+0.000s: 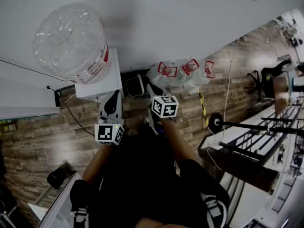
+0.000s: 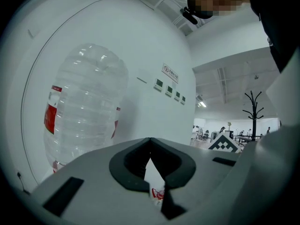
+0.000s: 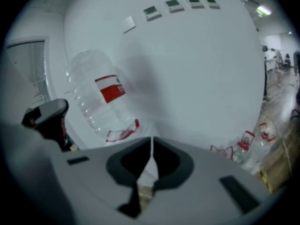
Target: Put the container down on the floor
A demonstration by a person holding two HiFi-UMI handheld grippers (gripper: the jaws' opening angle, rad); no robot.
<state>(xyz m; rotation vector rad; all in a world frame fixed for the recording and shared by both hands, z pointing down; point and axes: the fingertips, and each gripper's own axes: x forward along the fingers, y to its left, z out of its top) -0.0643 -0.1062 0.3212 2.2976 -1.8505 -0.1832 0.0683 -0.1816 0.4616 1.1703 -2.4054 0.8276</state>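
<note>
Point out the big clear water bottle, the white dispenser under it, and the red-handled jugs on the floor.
big clear water bottle (image 1: 69, 39): head view, clear ribbed body.
white dispenser (image 1: 107, 84): head view, white casing.
red-handled jugs (image 1: 167, 70): head view, leftmost jug's handle.

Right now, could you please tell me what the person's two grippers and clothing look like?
The left gripper and right gripper each have a pale grey shell, with black pads curving around a rounded opening. Each carries a cube with black-and-white square markers: the left cube and the right cube. The person wears a black top.
</note>
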